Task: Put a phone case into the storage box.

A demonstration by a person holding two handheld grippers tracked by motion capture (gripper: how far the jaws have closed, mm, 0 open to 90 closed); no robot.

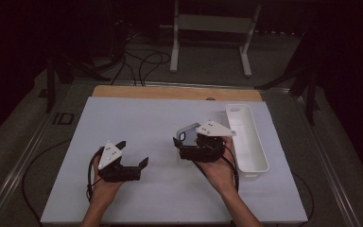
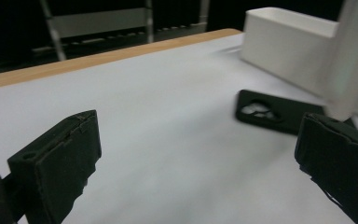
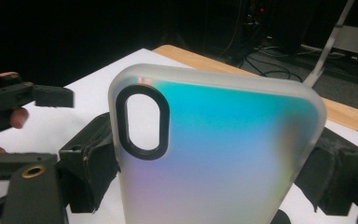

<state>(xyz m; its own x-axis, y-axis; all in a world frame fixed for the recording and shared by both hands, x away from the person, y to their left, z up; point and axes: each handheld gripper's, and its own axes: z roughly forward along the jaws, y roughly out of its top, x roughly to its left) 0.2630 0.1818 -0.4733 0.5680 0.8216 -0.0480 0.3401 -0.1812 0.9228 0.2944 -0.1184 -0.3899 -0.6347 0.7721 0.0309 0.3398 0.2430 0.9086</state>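
Observation:
A frosted, iridescent phone case (image 3: 223, 154) with a black-ringed camera hole stands upright between the jaws of my right gripper (image 3: 214, 179), which is shut on its two long edges. From above, that gripper (image 1: 189, 142) holds the case (image 1: 187, 132) just left of the white bin. A black phone case (image 2: 272, 112) lies flat on the white mat beneath it. My left gripper (image 1: 133, 153) sits low over the mat to the left, apart from both cases. Its jaws stand wide, and the left gripper (image 2: 198, 172) has nothing between them.
A long white bin (image 1: 248, 142) stands at the mat's right side; its wall (image 2: 284, 44) rises behind the black case. The white mat (image 1: 137, 118) covers a wooden table whose far edge (image 1: 170, 92) shows. A white metal stand (image 1: 212, 28) is on the floor beyond.

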